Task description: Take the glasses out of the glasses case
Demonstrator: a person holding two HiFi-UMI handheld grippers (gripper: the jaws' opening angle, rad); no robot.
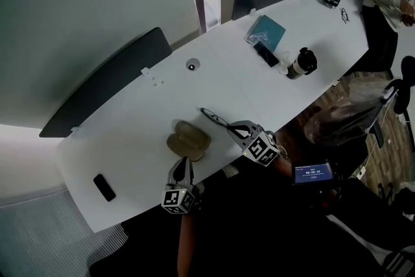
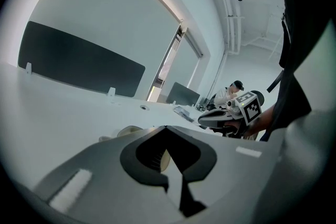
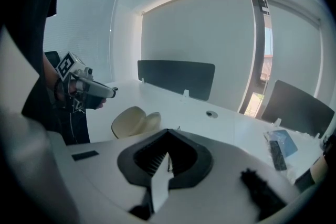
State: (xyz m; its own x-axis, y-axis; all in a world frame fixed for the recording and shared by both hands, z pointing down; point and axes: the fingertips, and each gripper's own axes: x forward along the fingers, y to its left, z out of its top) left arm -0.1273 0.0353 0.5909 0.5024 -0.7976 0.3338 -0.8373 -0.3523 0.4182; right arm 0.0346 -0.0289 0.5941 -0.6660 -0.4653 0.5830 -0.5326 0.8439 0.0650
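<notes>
Right claw (image 1: 231, 128), shut tight, appears to pinch a thin arm of the glasses (image 1: 214, 117), which rest on the table (image 1: 130, 133) just ahead of its tips. The open case (image 1: 188, 141) lies empty beside it, just ahead of the shut, empty left claw (image 1: 184, 164). Removal looks done; only letting go remains. The head view shows the frame whole, the right gripper view barely a wire.
</notes>
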